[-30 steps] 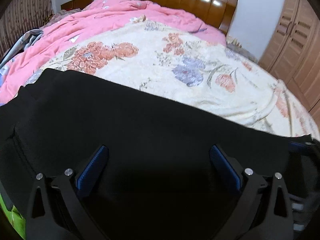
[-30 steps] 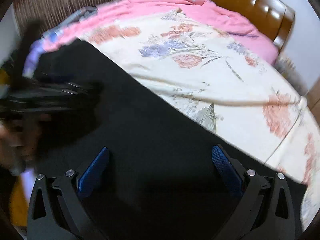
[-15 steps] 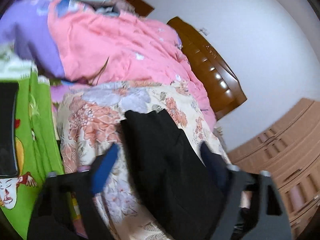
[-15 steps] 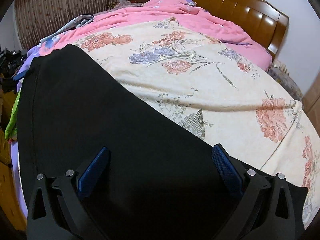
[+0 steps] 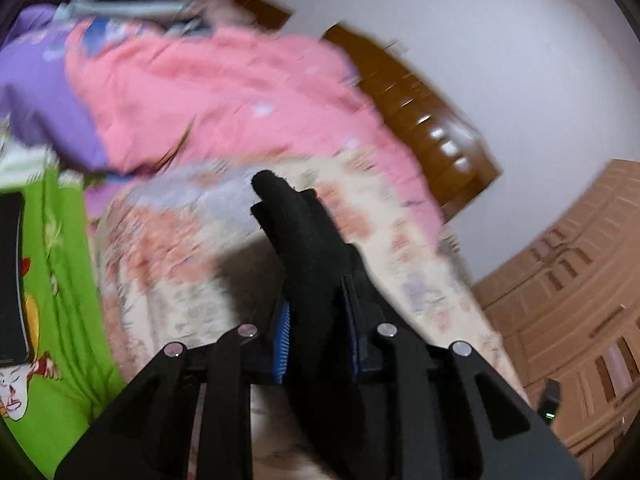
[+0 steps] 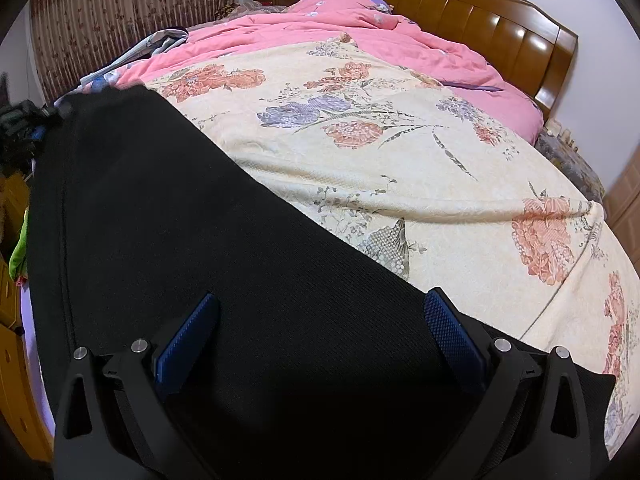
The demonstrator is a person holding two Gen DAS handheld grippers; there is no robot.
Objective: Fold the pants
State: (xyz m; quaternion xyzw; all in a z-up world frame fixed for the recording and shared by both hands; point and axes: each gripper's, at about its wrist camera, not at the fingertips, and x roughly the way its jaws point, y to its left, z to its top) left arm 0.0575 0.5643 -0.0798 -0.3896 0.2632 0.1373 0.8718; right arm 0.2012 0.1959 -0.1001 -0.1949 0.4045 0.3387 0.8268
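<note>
The black pants (image 6: 208, 240) lie flat across the near part of the floral bedspread (image 6: 400, 168). In the left wrist view my left gripper (image 5: 318, 328) is shut on a bunched edge of the black pants (image 5: 304, 240), which sticks up from between the blue pads; this view is blurred. My right gripper (image 6: 320, 332) is open, its blue pads (image 6: 448, 324) spread wide just above the pants fabric. The left gripper shows as a dark blur at the pants' far left corner (image 6: 24, 120).
A pink quilt (image 6: 320, 28) is heaped toward the wooden headboard (image 6: 480, 12). A green printed cloth (image 5: 60, 280) hangs at the bed's left side. A wooden wardrobe (image 5: 580, 280) stands to the right. A curtain (image 6: 120, 12) hangs at the back left.
My left gripper swung to the pants' left end, turned, and closed on the fabric edge. My right gripper stayed open over the pants and barely moved.
</note>
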